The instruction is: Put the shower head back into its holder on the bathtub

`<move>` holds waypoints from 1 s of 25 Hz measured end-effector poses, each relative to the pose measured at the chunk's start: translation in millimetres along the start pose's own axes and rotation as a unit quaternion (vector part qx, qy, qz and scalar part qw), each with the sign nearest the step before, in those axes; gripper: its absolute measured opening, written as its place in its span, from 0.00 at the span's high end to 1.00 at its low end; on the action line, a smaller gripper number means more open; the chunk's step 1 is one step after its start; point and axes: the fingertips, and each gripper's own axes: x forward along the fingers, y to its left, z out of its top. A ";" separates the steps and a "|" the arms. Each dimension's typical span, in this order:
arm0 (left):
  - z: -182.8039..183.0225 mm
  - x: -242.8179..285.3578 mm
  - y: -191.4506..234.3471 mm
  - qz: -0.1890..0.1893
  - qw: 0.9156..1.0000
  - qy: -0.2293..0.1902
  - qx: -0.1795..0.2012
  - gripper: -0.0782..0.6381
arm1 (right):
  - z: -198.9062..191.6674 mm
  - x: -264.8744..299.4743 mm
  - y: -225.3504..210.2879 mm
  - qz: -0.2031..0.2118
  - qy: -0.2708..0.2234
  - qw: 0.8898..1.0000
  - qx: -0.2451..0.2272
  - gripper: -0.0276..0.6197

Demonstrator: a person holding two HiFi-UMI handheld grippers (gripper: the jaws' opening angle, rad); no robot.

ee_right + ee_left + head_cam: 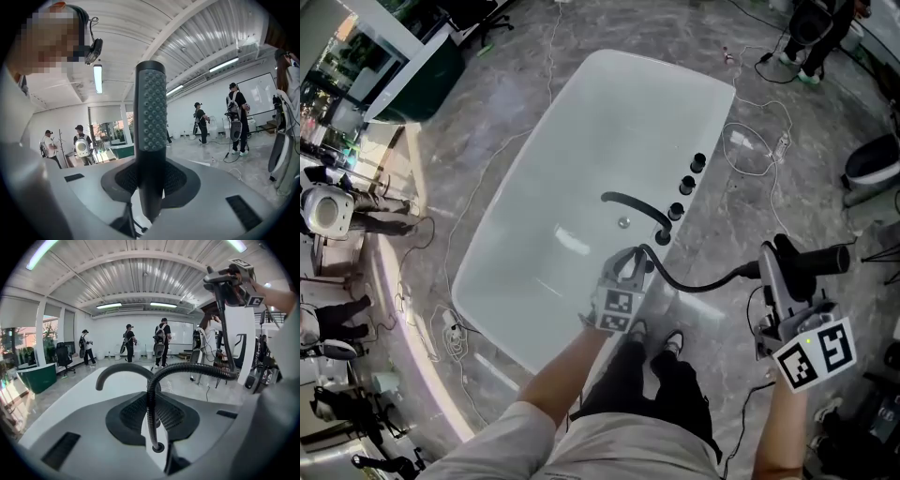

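The jaws of the right gripper (151, 183) are closed on the dark handle of the shower head (151, 117). In the right gripper view the head stands upright in the middle of the frame, with its nubbed face toward the camera. The jaws of the left gripper (151, 404) stand narrow, and the ribbed hose (187, 369) rises through the gap between them. A little white shows on both sides of the hose, so I judge that the pads do not press it. At the lower middle of that view the hose comes out of a small dark ring (158, 446) in the white rim, which I take for the holder.

In the head view the left gripper (630, 264) is at the lower right edge of the bathtub (717, 112), just below the black faucet (633, 204) and the row of round knobs (687, 185). The right gripper (775, 278) is at the right of the frame, over the floor and well apart from the rim. The shower head (816, 261) lies there with its long axis roughly across the frame, and the hose (703, 284) sags between the two grippers.

So the holder lies to the left of the head and a little up, and the right hand has to carry the head there. The handle end probably has to turn down toward the ring. The way over the floor is free; only the person's shoes (656, 339) and the left gripper at the ring are near.
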 end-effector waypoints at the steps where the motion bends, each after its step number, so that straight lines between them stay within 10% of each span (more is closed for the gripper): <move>1: -12.5 4.7 -0.5 -0.003 1.000 0.011 0.000 0.81 | -3.0 2.7 2.1 0.002 0.000 1.000 0.001 0.79; 25: -204.0 73.7 -33.3 -0.078 0.981 0.175 -0.020 0.81 | -52.3 54.0 40.9 0.057 -0.013 0.997 0.051 0.79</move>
